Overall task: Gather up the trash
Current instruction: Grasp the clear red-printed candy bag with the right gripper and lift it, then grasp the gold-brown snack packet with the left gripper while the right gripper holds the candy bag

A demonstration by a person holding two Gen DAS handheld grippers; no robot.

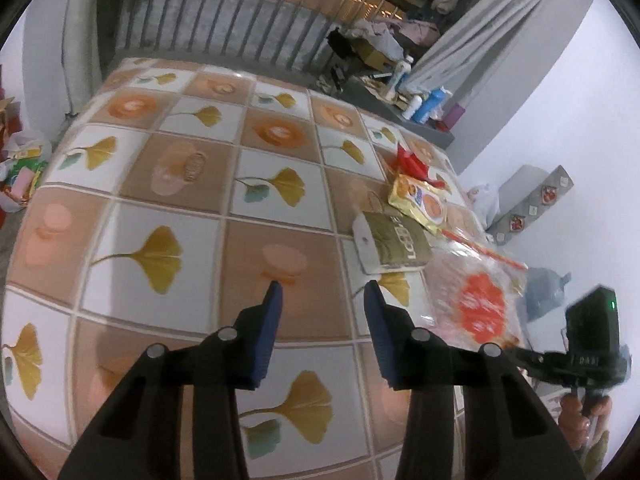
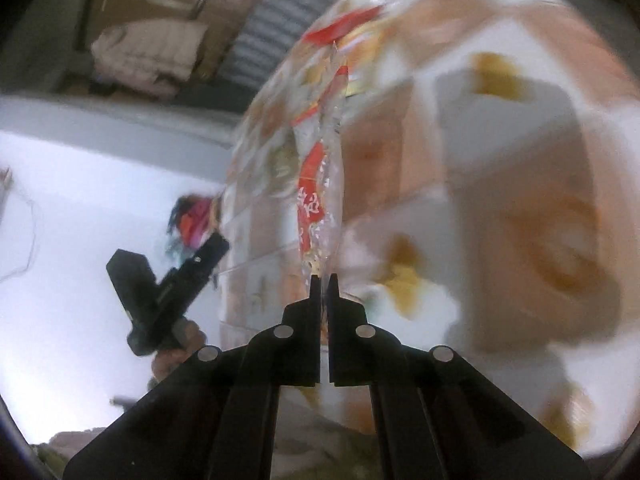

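Along the right edge of the bed (image 1: 168,184), the right tongs (image 2: 324,280) are pinching a corner of the clear plastic bag (image 1: 476,300), its long axis running away from them toward the yellow wrapper (image 1: 424,202), red wrapper (image 1: 412,162) and olive packet (image 1: 394,246). The left tongs (image 1: 324,292) are hanging half spread and empty, the packet lying just ahead to their right. The bag seems empty, though blur is hiding much.

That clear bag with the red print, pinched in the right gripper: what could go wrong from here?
1. The right gripper pinches only the bag's thin edge, so the film could slip or tear.
2. The bag lies against the yellow packet and the olive packet; lifting it could drag them off the table.
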